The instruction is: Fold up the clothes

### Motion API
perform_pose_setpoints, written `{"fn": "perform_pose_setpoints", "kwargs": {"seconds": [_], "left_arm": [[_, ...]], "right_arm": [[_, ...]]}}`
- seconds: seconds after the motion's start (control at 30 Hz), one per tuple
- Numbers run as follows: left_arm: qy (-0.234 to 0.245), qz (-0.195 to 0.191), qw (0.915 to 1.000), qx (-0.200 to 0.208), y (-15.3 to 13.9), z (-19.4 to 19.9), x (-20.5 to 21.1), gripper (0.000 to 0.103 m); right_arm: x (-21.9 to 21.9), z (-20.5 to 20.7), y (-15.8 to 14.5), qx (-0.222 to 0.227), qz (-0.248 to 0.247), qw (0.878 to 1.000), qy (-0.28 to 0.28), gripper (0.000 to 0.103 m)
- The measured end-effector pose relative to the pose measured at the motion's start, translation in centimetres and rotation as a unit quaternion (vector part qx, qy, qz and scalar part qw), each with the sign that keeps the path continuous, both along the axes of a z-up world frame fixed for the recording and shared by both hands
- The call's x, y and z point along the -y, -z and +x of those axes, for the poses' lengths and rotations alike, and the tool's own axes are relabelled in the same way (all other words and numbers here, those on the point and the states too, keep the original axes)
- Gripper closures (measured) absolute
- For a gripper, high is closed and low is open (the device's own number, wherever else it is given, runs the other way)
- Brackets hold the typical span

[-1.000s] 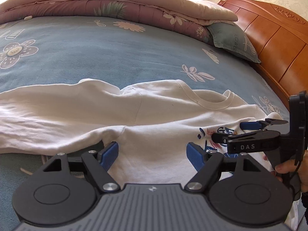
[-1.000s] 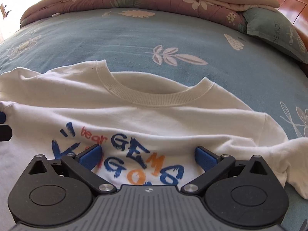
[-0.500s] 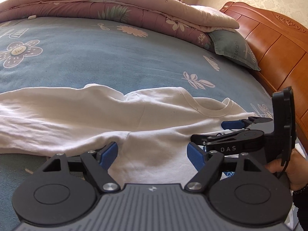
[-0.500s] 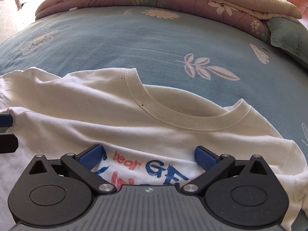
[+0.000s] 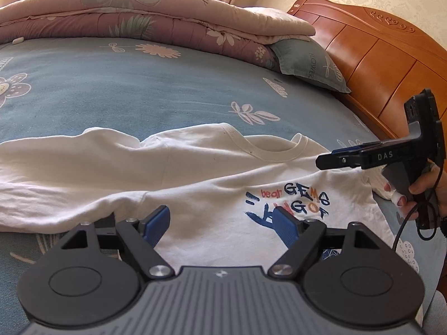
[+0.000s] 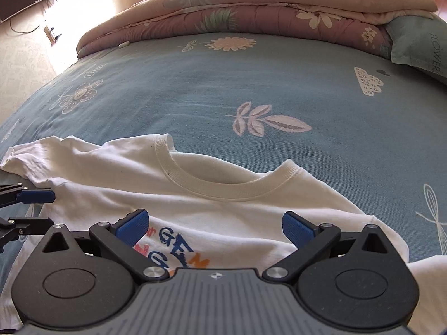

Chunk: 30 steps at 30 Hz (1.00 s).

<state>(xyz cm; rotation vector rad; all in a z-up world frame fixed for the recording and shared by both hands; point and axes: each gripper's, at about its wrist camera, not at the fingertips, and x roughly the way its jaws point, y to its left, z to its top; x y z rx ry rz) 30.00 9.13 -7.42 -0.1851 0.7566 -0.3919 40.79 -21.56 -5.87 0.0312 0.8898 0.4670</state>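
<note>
Both tongs stand wide apart and hold nothing. Seen from the left wrist camera, the left tongs [image 5: 222, 224] hover low over the chest of a white T-shirt [image 5: 195, 173], their blue pads [image 5: 156, 223] spread to either side of bare white cloth, with the right pad reaching into the printed lettering [image 5: 293, 198]. From the right wrist camera, the right tongs [image 6: 215, 227] are likewise wide, poised just below the ribbed neckline [image 6: 229, 187] and over the top of the same coloured print.

From the left view the right tongs [image 5: 329, 159] appear side-on, above the shirt's shoulder near the collar, gripped by a hand [image 5: 424, 189] at the picture's right edge; whether they touch the cloth cannot be told. From the right view the left tongs [image 6: 36, 209] show at the left edge, beside the shirt's sleeve.

The T-shirt lies front up on a blue bed sheet [image 5: 139, 89] printed with pale flowers and leaves, its body rumpled and one sleeve [image 5: 56, 173] stretched out leftward. Beyond it a folded pink quilt [image 5: 139, 19] lies across the far side of the bed, a grey-green pillow [image 5: 304, 61] tucked beside it against an orange wooden headboard [image 5: 377, 55].
</note>
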Motion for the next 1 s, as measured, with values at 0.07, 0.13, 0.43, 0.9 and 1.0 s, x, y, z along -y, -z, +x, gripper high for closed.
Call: {"fn": "perform_pose_setpoints", "kwargs": {"seconds": [0.07, 0.13, 0.43, 0.9, 1.0], "left_arm": [[0.010, 0.004, 0.9999, 0.003, 0.1, -0.2, 0.4, 0.022], [0.020, 0.006, 0.9998, 0.006, 0.4, -0.2, 1.0, 0.022], [0.050, 0.022, 0.9985, 0.002, 1.6, -0.2, 2.7, 0.023], [0.077, 0.020, 0.9968, -0.001, 2.8, -0.2, 3.4, 0.019], [0.078, 0.014, 0.9969, -0.001, 2.8, -0.1, 3.2, 0.019]], "right_arm": [[2.2, 0.6, 0.3, -0.016, 0.038, 0.999, 0.018, 0.000], [4.1, 1.1, 0.8, -0.036, 0.090, 0.995, 0.031, 0.000], [8.3, 1.7, 3.8, -0.088, 0.258, 0.958, 0.091, 0.000], [7.8, 5.6, 2.3, -0.065, 0.207, 0.975, 0.039, 0.000], [7.9, 7.8, 2.7, -0.062, 0.208, 0.975, 0.047, 0.000]]}}
